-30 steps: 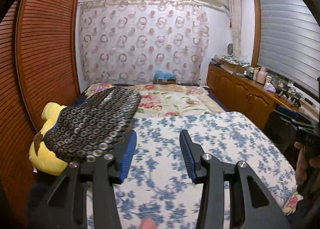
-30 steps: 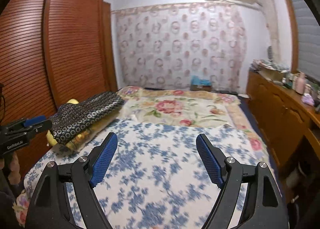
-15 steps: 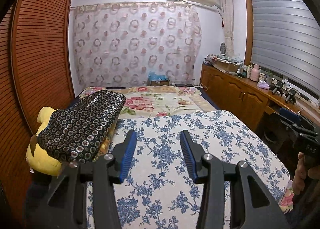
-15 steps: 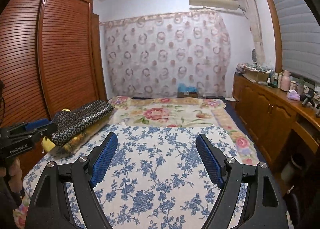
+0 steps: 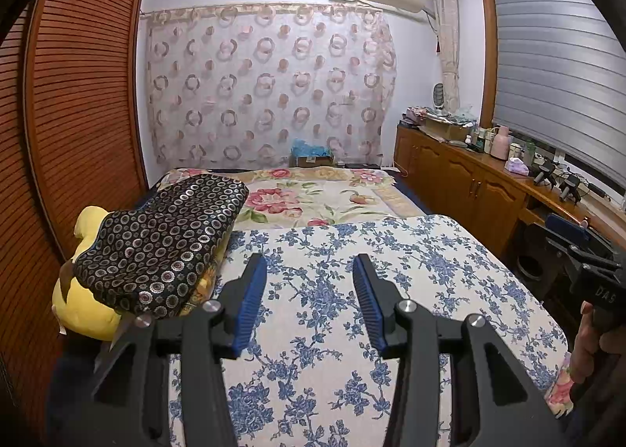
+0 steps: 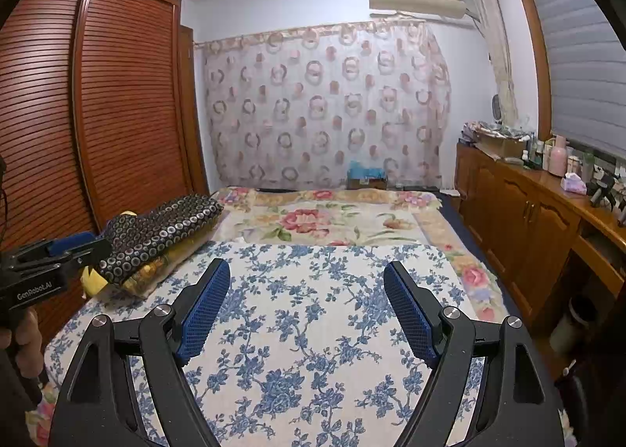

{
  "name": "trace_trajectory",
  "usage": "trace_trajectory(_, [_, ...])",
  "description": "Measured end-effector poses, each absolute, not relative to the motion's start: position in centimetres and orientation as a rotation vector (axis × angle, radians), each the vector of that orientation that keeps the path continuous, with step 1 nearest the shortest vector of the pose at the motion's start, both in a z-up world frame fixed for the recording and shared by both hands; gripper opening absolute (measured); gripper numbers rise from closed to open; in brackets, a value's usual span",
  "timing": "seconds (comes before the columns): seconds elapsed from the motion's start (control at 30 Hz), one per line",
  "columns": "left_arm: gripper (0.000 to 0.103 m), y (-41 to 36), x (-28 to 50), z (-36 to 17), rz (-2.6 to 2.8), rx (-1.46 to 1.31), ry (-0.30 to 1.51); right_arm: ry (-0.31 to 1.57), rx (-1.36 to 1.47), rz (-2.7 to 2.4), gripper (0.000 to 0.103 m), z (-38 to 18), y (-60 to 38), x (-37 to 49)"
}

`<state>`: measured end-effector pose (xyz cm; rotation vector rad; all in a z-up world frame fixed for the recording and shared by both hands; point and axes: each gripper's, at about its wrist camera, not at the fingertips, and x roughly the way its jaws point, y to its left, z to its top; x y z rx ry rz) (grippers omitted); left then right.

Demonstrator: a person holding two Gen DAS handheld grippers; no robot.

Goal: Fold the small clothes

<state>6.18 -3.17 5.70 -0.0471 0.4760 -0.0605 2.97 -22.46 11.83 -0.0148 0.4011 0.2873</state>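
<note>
A black cloth with silver rings (image 5: pixel 164 239) lies bunched on a yellow plush toy (image 5: pixel 84 306) at the bed's left edge; it also shows in the right wrist view (image 6: pixel 164 232). My left gripper (image 5: pixel 309 286) is open and empty, raised above the blue-flowered sheet (image 5: pixel 391 271), to the right of the cloth. My right gripper (image 6: pixel 307 290) is open wide and empty above the same sheet (image 6: pixel 313 329). Each gripper shows at the edge of the other's view, the right one (image 5: pixel 587 251) and the left one (image 6: pixel 51 255).
A rose-patterned blanket (image 6: pixel 332 220) covers the far half of the bed. A brown louvred wardrobe (image 6: pixel 117 114) stands along the left. A wooden cabinet (image 6: pixel 528 220) with bottles and clutter runs along the right under a window blind. A ringed curtain (image 5: pixel 270 87) hangs behind.
Both grippers have risen and pulled back from the bed, so more of the room and ceiling shows. Both stay open and empty. The cloth has not moved.
</note>
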Motion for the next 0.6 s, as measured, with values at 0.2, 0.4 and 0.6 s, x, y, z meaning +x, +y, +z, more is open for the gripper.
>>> trace_trajectory(0.2, [0.045,-3.15,6.17,5.71,-0.060,-0.047,0.476,0.402,-0.013,0.285,0.083,11.66,-22.47,2.80])
trace_trajectory(0.4, [0.045,-2.72,5.93,5.75,-0.054,-0.048,0.465,0.401,-0.014,0.286,0.083,11.66,-22.54,2.93])
trace_trajectory(0.6, [0.045,-2.45,5.83,5.80,-0.050,-0.046,0.461,0.402,-0.014,0.288,0.083,11.66,-22.57,2.94])
